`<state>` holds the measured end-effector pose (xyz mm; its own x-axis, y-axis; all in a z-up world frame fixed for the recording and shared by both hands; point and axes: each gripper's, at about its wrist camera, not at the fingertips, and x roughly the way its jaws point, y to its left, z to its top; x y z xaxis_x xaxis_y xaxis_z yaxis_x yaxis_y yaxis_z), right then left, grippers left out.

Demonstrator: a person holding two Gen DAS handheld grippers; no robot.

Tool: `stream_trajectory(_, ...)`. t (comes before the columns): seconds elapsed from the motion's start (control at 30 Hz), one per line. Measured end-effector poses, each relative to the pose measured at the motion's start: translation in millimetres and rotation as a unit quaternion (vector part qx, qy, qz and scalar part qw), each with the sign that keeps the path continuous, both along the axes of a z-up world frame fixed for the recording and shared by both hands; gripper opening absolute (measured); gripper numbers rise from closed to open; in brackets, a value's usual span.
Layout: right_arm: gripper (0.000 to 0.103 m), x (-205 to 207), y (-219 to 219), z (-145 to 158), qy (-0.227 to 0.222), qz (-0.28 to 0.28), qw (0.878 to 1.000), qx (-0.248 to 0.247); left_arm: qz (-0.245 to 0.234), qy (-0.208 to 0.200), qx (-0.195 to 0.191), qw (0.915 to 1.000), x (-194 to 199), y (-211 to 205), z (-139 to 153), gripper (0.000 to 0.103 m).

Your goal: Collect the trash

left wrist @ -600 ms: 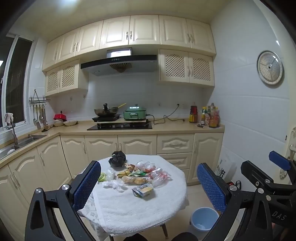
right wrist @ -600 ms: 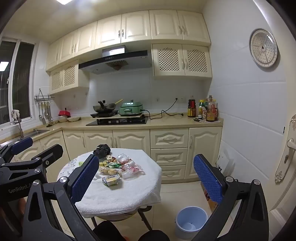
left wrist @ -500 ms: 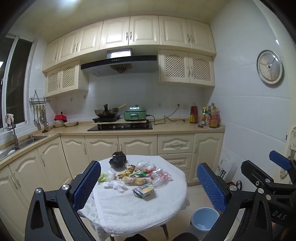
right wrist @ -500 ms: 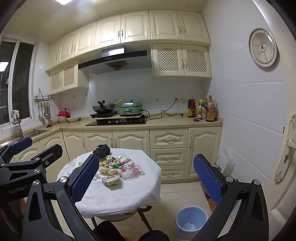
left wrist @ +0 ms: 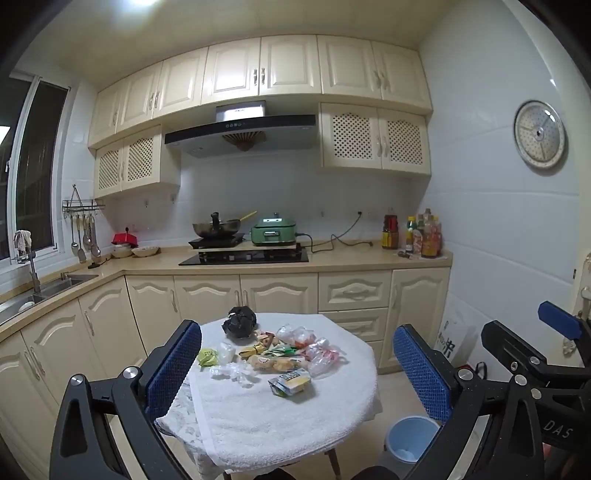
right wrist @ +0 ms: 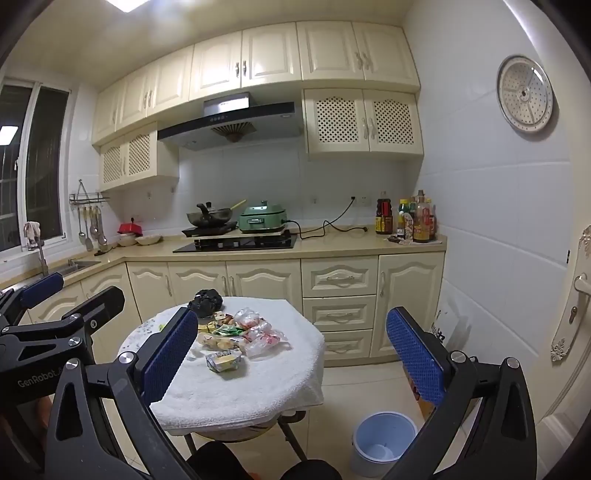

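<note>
Left wrist view: both grippers [left wrist: 297,363] [right wrist: 291,350] gape, wrappers [left wrist: 280,356] litter the table [left wrist: 258,417]

Bright ceiling light [right wrist: 129,4], sharp focus, strong fisheye bending, dark corners.

The left hand-held gripper [left wrist: 297,363] has a finger [left wrist: 173,369] covering the worktop's [left wrist: 258,417] nine o'clock edge. The snack wrappers [left wrist: 284,350] overlap, their print too small to read. The blue bin [left wrist: 408,439] at five o'clock is partly hidden behind the right finger; something pale, perhaps paper, lies inside.
</note>
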<state>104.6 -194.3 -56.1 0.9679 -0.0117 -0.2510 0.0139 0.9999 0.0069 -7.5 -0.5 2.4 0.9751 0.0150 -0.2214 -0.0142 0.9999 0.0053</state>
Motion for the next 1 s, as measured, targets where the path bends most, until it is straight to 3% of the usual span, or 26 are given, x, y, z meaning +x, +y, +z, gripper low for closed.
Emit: stream_trajectory(1.0, 0.103, 0.2, -0.3, 1.3, 0.002, 0.0, 1.0, 0.001, 0.003, 0.0, 0.001, 1.0, 0.6, -0.5, -1.6, 0.102)
